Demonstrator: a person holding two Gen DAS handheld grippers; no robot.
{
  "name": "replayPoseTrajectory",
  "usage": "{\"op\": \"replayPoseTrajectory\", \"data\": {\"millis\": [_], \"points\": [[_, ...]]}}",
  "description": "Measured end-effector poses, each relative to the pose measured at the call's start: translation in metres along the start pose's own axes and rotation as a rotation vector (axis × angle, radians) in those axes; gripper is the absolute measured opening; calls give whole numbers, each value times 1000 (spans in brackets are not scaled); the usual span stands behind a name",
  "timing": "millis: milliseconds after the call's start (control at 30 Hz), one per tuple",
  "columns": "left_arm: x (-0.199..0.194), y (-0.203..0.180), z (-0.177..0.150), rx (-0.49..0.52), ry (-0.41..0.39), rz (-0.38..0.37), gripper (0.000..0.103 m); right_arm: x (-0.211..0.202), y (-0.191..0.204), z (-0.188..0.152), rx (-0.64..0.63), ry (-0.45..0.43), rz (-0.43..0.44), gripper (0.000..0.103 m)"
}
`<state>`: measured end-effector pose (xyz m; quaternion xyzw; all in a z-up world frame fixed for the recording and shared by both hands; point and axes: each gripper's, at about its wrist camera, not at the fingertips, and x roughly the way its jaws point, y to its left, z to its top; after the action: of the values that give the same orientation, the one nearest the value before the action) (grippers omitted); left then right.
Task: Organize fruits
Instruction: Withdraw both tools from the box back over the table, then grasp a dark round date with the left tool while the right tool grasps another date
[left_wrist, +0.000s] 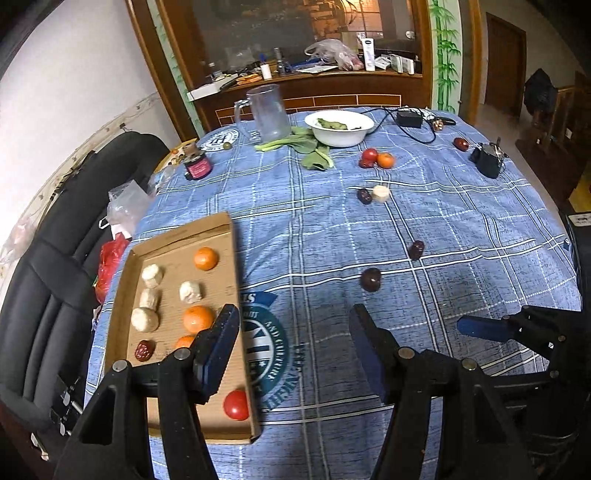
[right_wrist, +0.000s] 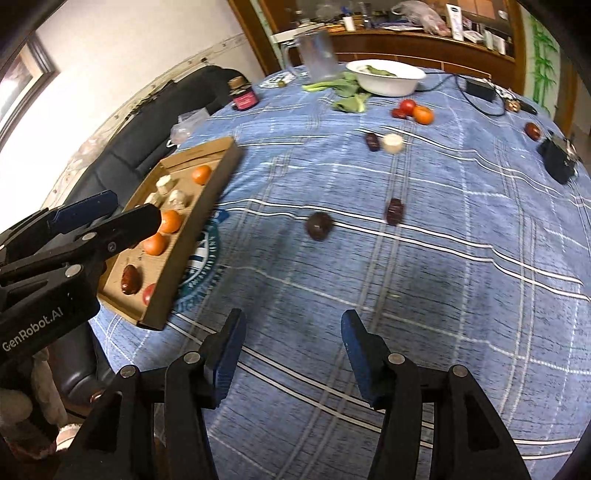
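Dark round fruit (right_wrist: 319, 226) lies loose on the blue-checked surface (right_wrist: 461, 302), ahead of the right gripper (right_wrist: 291, 349) and a little toward its left finger, nearer to it than to the left gripper (left_wrist: 293, 345). Both pairs of fingers stand spread and empty. Cardboard tray (left_wrist: 177, 236) sits off left.

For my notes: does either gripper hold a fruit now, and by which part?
Nothing is held. The left gripper and the right gripper are both open and empty above the tablecloth.
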<state>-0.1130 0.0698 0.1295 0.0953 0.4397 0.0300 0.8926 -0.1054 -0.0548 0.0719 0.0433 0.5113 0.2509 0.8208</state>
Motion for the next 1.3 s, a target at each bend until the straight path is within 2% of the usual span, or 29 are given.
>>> {"op": "replayPoseTrajectory", "data": {"millis": [133, 433, 567, 667, 767, 933, 967, 1000, 1033, 1233, 1300], "points": [[8, -5, 1, -5, 27, -15, 62, 3, -9, 0, 15, 11, 7, 58], [46, 16, -11, -154, 149, -96, 64, 21, -30, 3, 53, 42, 5, 58], [64, 15, -12, -178, 177, -165, 64, 26, -48, 15, 86, 31, -18, 58], [82, 9, -5, -198, 194, -261, 64, 30, -61, 34, 92, 0, -50, 58], [93, 0, 6, -195, 171, -327, 63, 35, -69, 54, 65, -37, -95, 58], [114, -26, 21, -131, 155, -372, 53, 53, -69, 74, 6, -35, -129, 58], [119, -31, 23, -116, 158, -375, 48, 57, -69, 76, -3, -30, -135, 57], [123, -34, 25, -106, 162, -377, 40, 60, -69, 77, -7, -26, -141, 51], [129, -38, 27, -97, 171, -379, 37, 63, -70, 77, -11, -20, -143, 49], [151, -41, 27, -89, 198, -371, 35, 74, -73, 75, -23, -10, -159, 41], [152, -43, 24, -72, 191, -365, 30, 75, -72, 75, -34, -10, -162, 33]]}}
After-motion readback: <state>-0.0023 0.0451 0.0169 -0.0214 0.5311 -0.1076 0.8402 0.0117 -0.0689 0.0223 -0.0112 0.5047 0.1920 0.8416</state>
